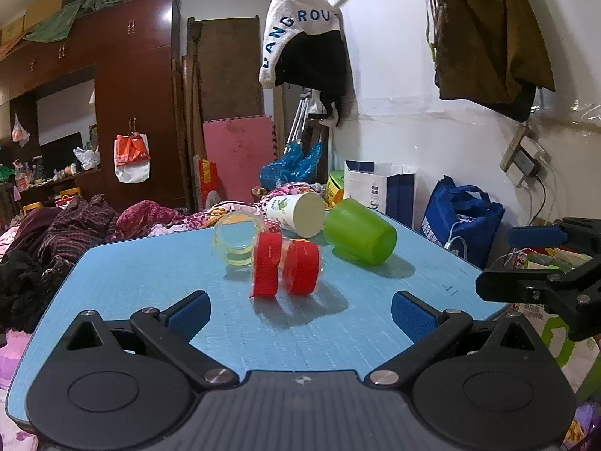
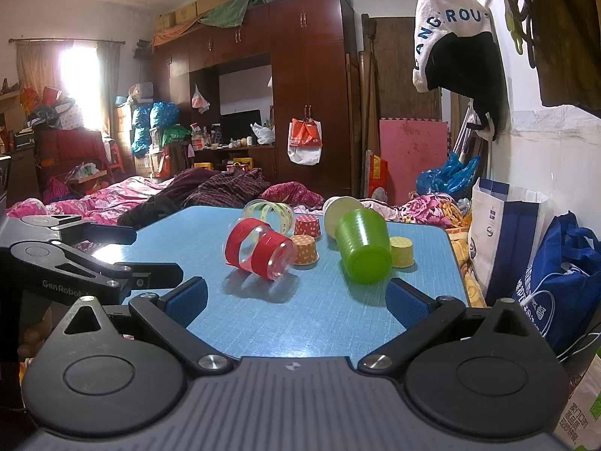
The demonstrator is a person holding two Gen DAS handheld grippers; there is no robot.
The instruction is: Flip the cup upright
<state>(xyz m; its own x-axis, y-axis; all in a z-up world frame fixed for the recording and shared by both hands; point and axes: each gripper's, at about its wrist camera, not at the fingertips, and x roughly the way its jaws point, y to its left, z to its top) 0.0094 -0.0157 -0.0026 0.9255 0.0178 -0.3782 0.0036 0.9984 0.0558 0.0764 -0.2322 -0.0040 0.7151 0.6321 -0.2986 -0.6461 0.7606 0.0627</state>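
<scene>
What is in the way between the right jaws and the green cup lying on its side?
Nothing visible. The green cup lies on its side just ahead of the open right gripper, with only bare blue table between them. The small yellow cup sits behind it.

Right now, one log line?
phase: approach | left gripper: open | right gripper: open | green cup: on side | red-striped cup: on side

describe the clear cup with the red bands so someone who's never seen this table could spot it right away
Start at the blue table in front of the bed. A cluster of tipped cups sits near its middle, and the clear cup with red bands lies on its side at the near left of that cluster, left of the green cup. It is the only see-through cup wrapped in two wide red stripes; the other clear cup behind it carries yellow bands.
</scene>
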